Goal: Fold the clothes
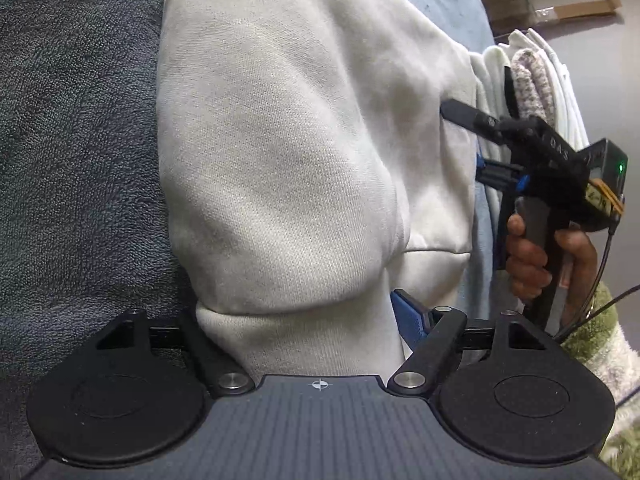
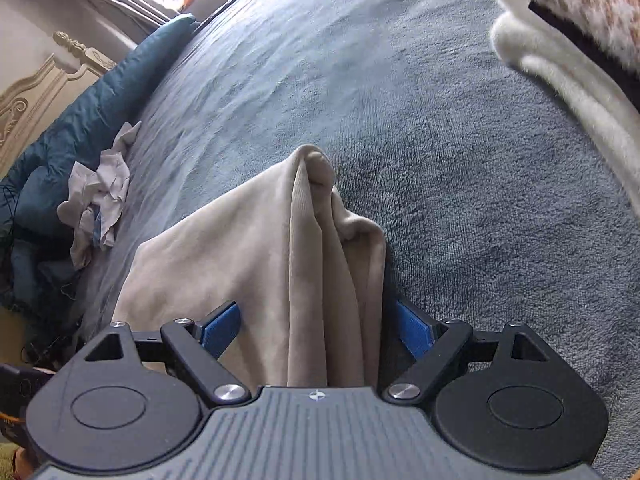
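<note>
Jaws apart — perhaps clear of sweatshirt (image 2: 280,264)

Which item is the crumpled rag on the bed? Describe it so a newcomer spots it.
Start from the blue-grey blanket covering the bed, then follow it to the side where the dark teal quilt is bunched along the edge. The crumpled rag lies right at that border. It is small, whitish-grey and wadded up, unlike the big smooth cream garment near the gripper.

Soft, even light; glare blows out far beyond my right fingers, edges bow fisheye-style, and the periphery smears.
</note>
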Tool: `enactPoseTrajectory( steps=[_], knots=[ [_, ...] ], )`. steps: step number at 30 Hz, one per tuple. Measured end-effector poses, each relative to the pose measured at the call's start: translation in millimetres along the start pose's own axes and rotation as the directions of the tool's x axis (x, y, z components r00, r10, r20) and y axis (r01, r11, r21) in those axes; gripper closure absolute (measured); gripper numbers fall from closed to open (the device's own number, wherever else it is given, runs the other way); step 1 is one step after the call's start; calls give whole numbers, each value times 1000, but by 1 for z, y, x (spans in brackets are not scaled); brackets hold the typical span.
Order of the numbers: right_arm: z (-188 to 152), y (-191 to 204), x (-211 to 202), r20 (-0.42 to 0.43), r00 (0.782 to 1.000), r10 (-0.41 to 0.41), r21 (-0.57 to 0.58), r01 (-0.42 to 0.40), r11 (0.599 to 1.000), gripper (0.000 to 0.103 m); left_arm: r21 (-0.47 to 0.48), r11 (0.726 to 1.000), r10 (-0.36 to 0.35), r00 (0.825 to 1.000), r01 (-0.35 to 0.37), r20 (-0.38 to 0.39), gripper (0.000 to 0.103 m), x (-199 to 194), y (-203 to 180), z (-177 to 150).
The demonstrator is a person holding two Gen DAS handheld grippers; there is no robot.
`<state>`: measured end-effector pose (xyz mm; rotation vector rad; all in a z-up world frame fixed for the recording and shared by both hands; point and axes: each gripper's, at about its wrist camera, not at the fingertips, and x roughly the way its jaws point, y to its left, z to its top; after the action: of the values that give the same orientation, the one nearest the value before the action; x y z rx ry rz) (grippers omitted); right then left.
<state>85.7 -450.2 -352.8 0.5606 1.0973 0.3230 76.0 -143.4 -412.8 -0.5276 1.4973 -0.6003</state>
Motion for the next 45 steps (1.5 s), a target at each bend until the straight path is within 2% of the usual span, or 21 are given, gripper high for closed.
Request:
enactPoseTrajectory(
  steps=[2, 4, 7, 10, 13, 18, 21, 23, 26, 28, 30, 32, 34, 38, 40, 45],
  knots=[
    [2, -3, 2, -2, 1000, 29, 12, -28, 1000, 7, -8, 1000, 7, 1000, -7, -2, 28, -1, 1, 1],
    [6, -6, 7, 11, 998, 63, 26, -63, 998, 3, -16, 1000, 11, 1000, -11, -3, 27, -2, 2, 1],
    [19, -5, 16, 44, 995, 92, 17, -93, 996, 3, -24, 1000, 16, 1000, -16, -6, 27, -1, 2, 2],
    [22, -8, 21, 40, 993, 108, 20, -109, 994, 3, -28, 999, 21, 1000, -21, -13, 27, -1, 2, 4],
    [11, -12, 16, 0, 989, 146, 26, -146, 989, 4, -28, 999, 22, 1000, -22, -17, 27, -1, 3, 4],
    [-10, -17, 8, -93, 968, 232, 44, -229, 973, 4, -32, 999, 12, 1000, -12, -20, 27, -3, 6, 4],
    [-1, -27, 13, -75, 952, 296, 94, -289, 953, 9, -31, 1000, 1, 1000, -2, -19, 27, -4, 9, 3],
    [12, -32, 23, -45, 937, 347, 147, -337, 930, 16, -32, 999, -7, 1000, 6, -18, 27, -4, 10, 3],
    [27, -27, 37, -33, 931, 364, 129, -357, 925, 18, -40, 999, -17, 1000, 16, -17, 28, -5, 12, 4],
    [27, -24, 39, -47, 935, 352, 99, -346, 933, 19, -46, 999, -22, 1000, 21, -18, 28, -6, 14, 4],
    [25, -25, 37, -56, 939, 341, 80, -336, 939, 33, -45, 999, -23, 1000, 23, -16, 29, -6, 14, 4],
    [25, -36, 36, -55, 935, 351, 133, -341, 931, 48, -44, 999, -22, 1000, 21, -11, 29, -7, 15, 3],
    [27, -37, 36, -56, 940, 338, 137, -328, 935, 54, -44, 999, -14, 1000, 14, -1, 31, -8, 14, 1],
    [26, -11, 28, -41, 969, 242, 23, -242, 970, 64, -25, 1000, 19, 1000, -19, 20, 37, -11, 6, -2],
    [25, 3, 21, -25, 981, 195, -37, -196, 980, 66, -14, 999, 36, 999, -36, 28, 39, -12, 2, -2],
    [19, 41, 8, 31, 994, 107, -171, -100, 980, 68, 6, 998, 65, 996, -65, 55, 46, -16, -11, -4]
  ],
)
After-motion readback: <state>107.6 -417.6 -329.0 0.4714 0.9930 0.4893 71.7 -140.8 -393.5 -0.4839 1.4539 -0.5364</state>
